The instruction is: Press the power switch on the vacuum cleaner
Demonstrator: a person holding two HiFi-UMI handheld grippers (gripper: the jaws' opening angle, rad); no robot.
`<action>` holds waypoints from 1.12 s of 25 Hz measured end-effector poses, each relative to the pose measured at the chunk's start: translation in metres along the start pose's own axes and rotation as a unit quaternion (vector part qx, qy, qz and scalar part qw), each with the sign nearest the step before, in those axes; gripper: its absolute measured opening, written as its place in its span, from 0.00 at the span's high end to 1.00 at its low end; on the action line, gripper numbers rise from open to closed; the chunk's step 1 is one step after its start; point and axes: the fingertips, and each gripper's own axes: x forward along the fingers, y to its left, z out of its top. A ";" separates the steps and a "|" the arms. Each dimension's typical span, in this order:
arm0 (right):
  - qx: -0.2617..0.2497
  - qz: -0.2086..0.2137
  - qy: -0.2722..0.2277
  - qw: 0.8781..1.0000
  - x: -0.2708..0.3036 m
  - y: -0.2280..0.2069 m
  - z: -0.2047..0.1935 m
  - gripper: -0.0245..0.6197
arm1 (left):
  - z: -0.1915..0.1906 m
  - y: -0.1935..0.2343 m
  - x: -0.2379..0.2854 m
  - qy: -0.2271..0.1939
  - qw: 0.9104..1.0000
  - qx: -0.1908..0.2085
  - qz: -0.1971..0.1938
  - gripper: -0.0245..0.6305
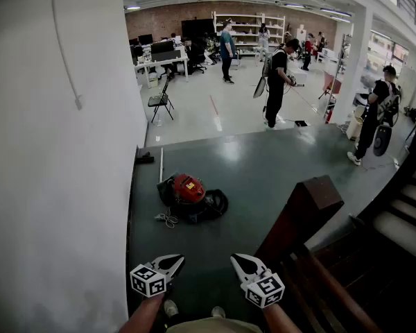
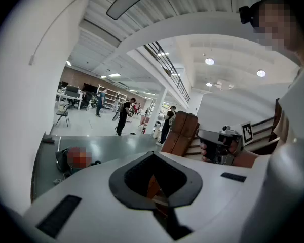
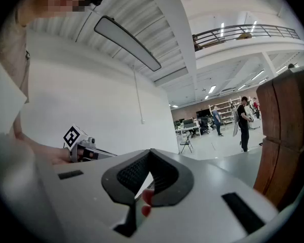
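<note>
A red and black vacuum cleaner (image 1: 189,194) lies on the dark green floor near the white wall, well ahead of both grippers. In the left gripper view the vacuum cleaner (image 2: 73,158) shows small at the lower left. My left gripper (image 1: 173,261) and right gripper (image 1: 239,261) are held low in the head view, side by side and far short of the vacuum. Both have their jaws together with nothing between them. The left gripper (image 2: 153,157) points toward the open floor. The right gripper (image 3: 151,155) points along the wall.
A white wall (image 1: 55,186) runs along the left. A wooden stair post (image 1: 301,214) and stairs (image 1: 402,220) stand at the right. A coiled cable (image 1: 166,219) lies beside the vacuum. Several people (image 1: 276,82) and a chair (image 1: 161,101) are far off.
</note>
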 end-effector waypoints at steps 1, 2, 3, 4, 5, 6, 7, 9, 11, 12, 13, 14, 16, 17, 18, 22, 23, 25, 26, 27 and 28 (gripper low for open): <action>0.002 0.002 -0.001 1.000 0.000 -0.001 0.000 0.95 | 0.000 -0.001 0.001 0.000 1.000 0.000 0.000 0.96; 0.003 0.003 -0.002 1.000 -0.001 -0.002 0.000 0.95 | 0.000 -0.002 0.002 0.000 1.000 0.001 -0.001 0.96; 0.005 0.005 -0.003 1.000 -0.001 -0.003 0.001 0.95 | 0.001 -0.004 0.004 0.000 1.000 0.001 -0.001 0.96; 0.007 0.008 -0.005 1.000 -0.002 -0.004 0.002 0.95 | 0.003 -0.005 0.005 0.001 1.000 0.002 -0.002 0.96; 0.009 0.010 -0.007 1.000 -0.003 -0.004 0.004 0.95 | 0.004 -0.008 0.007 0.002 1.000 0.002 -0.003 0.96; 0.012 0.011 -0.009 1.000 -0.004 -0.003 0.005 0.95 | 0.005 -0.010 0.007 0.005 1.000 0.002 -0.004 0.96; 0.016 0.012 -0.010 1.000 -0.005 -0.002 0.004 0.95 | 0.004 -0.011 0.006 0.008 1.000 0.002 -0.004 0.96; 0.022 0.012 -0.012 1.000 -0.005 -0.001 0.001 0.95 | 0.000 -0.011 0.005 0.015 1.000 0.002 -0.003 0.96; 0.031 0.010 -0.015 0.999 -0.005 -0.003 -0.003 0.95 | -0.003 -0.009 0.006 0.017 1.000 0.003 -0.003 0.96; 0.040 0.012 -0.018 0.999 -0.006 -0.004 -0.004 0.95 | -0.004 -0.009 0.007 0.016 1.000 0.003 -0.003 0.96; 0.052 0.018 -0.022 0.998 -0.008 -0.004 -0.005 0.95 | -0.005 -0.009 0.008 0.016 1.000 0.003 -0.003 0.96; 0.063 0.026 -0.027 0.997 -0.010 -0.003 -0.004 0.95 | -0.005 -0.009 0.009 0.015 1.000 0.003 -0.003 0.96; 0.075 0.041 -0.035 0.996 -0.016 -0.003 0.001 0.95 | -0.004 -0.013 0.011 0.013 1.000 0.002 -0.003 0.96; 0.074 0.041 -0.036 0.996 -0.018 -0.004 0.002 0.95 | -0.004 -0.014 0.013 0.012 1.000 0.001 -0.003 0.96; 0.072 0.039 -0.037 0.996 -0.020 -0.007 0.003 0.95 | -0.004 -0.016 0.014 0.011 1.000 0.001 -0.003 0.96; 0.076 0.035 -0.032 0.996 -0.023 -0.012 -0.004 0.95 | -0.011 -0.018 0.017 0.015 1.000 -0.001 -0.005 0.96; 0.083 0.038 -0.032 0.995 -0.024 -0.012 -0.005 0.95 | -0.012 -0.018 0.016 0.016 1.000 -0.002 -0.006 0.96; 0.100 0.047 -0.031 0.993 -0.026 -0.013 -0.005 0.95 | -0.013 -0.018 0.016 0.019 1.000 -0.005 -0.006 0.96; 0.110 0.053 -0.031 0.992 -0.027 -0.014 -0.005 0.95 | -0.013 -0.017 0.016 0.021 1.000 -0.006 -0.006 0.96; 0.119 0.058 -0.032 0.991 -0.027 -0.016 -0.005 0.95 | -0.014 -0.017 0.016 0.022 1.000 -0.008 -0.005 0.96; 0.127 0.062 -0.033 0.989 -0.028 -0.019 -0.005 0.95 | -0.016 -0.016 0.017 0.023 1.000 -0.008 -0.005 0.96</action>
